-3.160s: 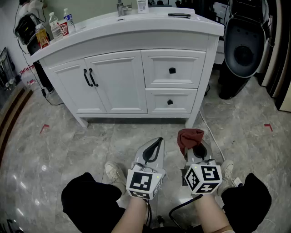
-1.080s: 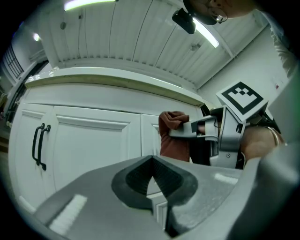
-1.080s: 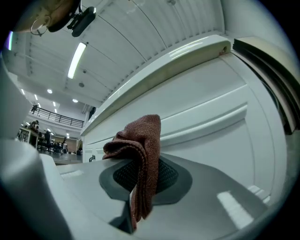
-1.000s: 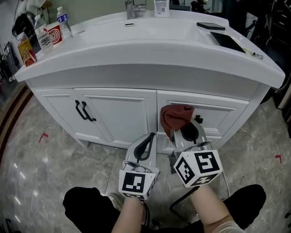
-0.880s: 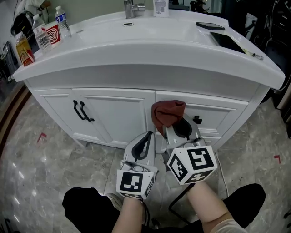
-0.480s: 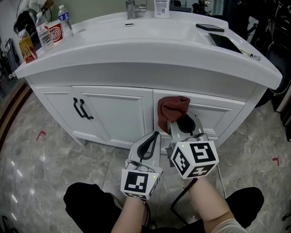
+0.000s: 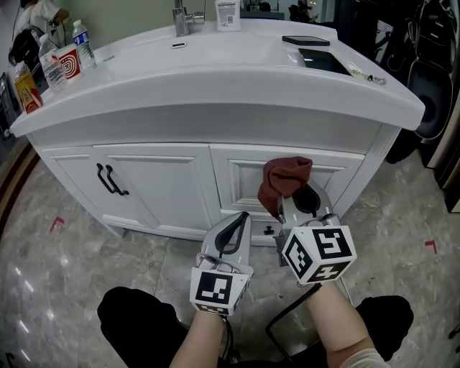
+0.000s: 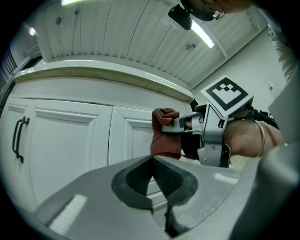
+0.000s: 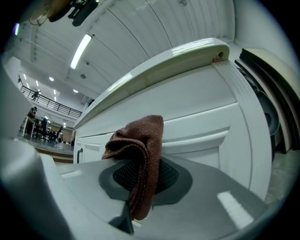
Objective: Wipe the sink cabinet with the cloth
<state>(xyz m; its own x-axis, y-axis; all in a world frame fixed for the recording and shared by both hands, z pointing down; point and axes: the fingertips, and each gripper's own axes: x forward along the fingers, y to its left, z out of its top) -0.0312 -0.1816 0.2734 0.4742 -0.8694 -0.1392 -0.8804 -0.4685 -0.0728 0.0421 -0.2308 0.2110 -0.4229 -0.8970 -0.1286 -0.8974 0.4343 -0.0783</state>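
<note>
The white sink cabinet [image 7: 180, 180] stands in front of me, with double doors at left and drawers at right. My right gripper [image 7: 291, 188] is shut on a reddish-brown cloth [image 7: 284, 181], and the cloth lies against the upper drawer front [image 7: 244, 176]. The right gripper view shows the cloth [image 9: 140, 154] bunched between the jaws, close to the drawer panel [image 9: 197, 126]. My left gripper [image 7: 243, 217] is shut and holds nothing; it hangs lower, in front of the lower drawer. In the left gripper view the cloth [image 8: 165, 133] and the right gripper [image 8: 183, 123] are at the cabinet face.
On the countertop [image 7: 215, 65] are a faucet [image 7: 180, 16], bottles and cartons at the left end [image 7: 50, 61], and a dark phone [image 7: 305, 40] at right. Black door handles [image 7: 108, 180] are at left. The floor is grey marble [image 7: 72, 273]. My knees [image 7: 136, 316] are low in the frame.
Over three seconds I came from the floor up to the cabinet. In the last second the right gripper with the cloth slid left, then back right across the upper drawer front.
</note>
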